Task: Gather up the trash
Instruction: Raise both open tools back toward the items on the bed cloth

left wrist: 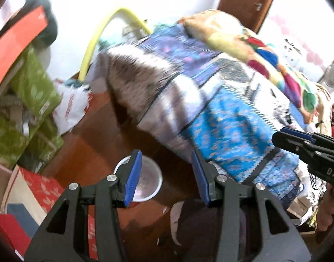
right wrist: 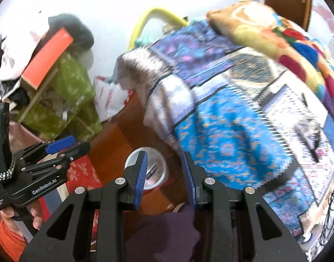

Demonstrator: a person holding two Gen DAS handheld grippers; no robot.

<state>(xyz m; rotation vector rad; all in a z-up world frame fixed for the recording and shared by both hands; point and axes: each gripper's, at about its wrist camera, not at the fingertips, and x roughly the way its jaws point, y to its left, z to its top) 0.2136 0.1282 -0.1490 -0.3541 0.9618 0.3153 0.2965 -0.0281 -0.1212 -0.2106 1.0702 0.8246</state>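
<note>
A small white bin (left wrist: 145, 179), open-topped, stands upright on the brown floor (left wrist: 97, 135) beside the bed.

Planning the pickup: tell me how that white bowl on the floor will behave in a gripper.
The white bowl looks thin-walled, so probably light and stiff. Its smooth rim may slip between pads. Something lies inside it and could spill if it tips.

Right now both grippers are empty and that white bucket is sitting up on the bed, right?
Not quite. Both grippers, left gripper and right gripper, are empty, but the white bucket sits on the brown floor beside the bed, not on it. The right wrist view shows this.
</note>
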